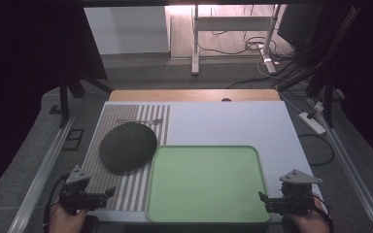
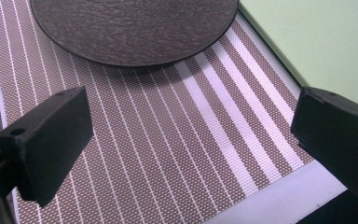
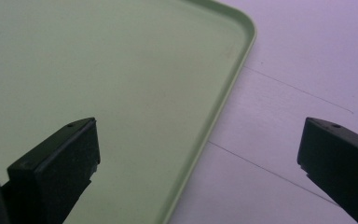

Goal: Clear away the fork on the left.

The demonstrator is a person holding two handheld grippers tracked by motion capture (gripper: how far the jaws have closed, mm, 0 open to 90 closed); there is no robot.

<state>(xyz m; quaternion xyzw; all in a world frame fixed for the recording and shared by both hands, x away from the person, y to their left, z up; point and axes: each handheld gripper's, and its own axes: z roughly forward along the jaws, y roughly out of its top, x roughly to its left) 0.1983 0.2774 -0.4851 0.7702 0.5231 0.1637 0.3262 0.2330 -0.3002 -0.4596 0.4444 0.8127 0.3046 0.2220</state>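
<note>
Left gripper (image 1: 108, 192) over the striped placemat's (image 1: 126, 189) near edge and right gripper (image 1: 263, 198) at the green tray's (image 1: 204, 150) near right corner, both jaws apart and empty; dark round plate (image 1: 127, 145) farther on the placemat, a fork (image 1: 141, 121) beyond it.

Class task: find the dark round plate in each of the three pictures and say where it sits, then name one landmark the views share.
High view: dark round plate lies left of centre on the striped placemat.
Left gripper view: plate at the top edge, cut off.
Right gripper view: the plate is not in it.
Shared landmark: the green tray.
</note>
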